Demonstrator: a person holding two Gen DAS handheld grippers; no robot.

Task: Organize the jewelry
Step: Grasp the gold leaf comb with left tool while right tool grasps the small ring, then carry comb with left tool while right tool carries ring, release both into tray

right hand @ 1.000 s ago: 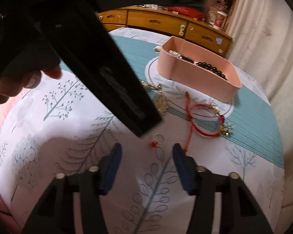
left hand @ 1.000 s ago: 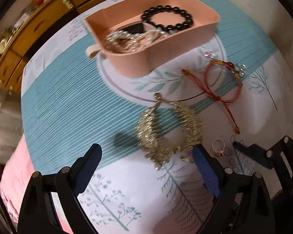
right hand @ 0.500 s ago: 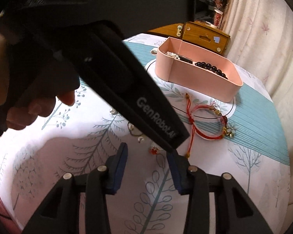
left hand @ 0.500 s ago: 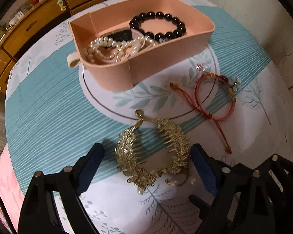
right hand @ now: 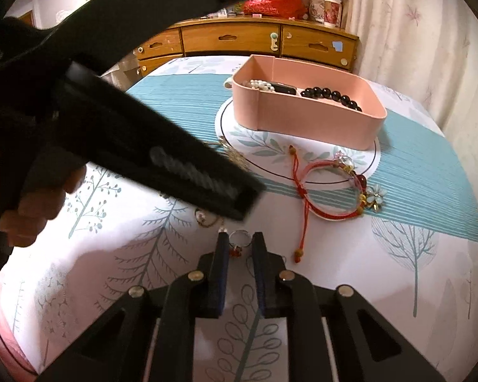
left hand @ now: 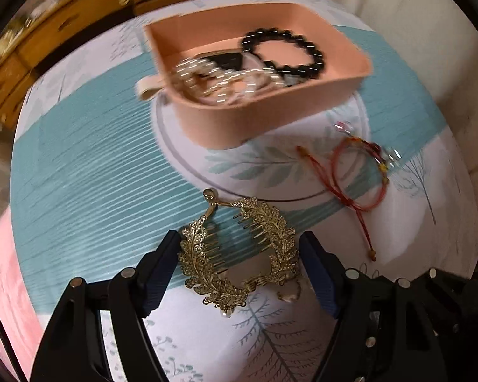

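1. Here the left gripper (left hand: pixel 239 248) sits low over the table (left hand: pixel 89 191), its jaws brought in around the gold leaf hair comb (left hand: pixel 239 254); the blue pads lie against the comb's two outer edges, though whether they truly press it cannot be told.
2. The comb rests flat on the cloth, half on the teal stripe, half on the white tree print, its teeth pointing inward.
3. The right gripper (right hand: pixel 240 242) has its jaws narrow, set on either side of a small ring (right hand: pixel 237 242) with a red stone; the ring lies on the table between the tips, with slight gaps visible at the band.
4. A red cord bracelet (right hand: pixel 331 187) with beads and a pale flower charm lies just beyond the ring, to the right.
5. The pink tray (right hand: pixel 302 124) stands farther back on the printed circle, holding a black bead bracelet (right hand: pixel 333 97) in one compartment and pearls (right hand: pixel 261 84) with a dark item in the other.
6. A wooden dresser (right hand: pixel 248 39) stands behind the table.
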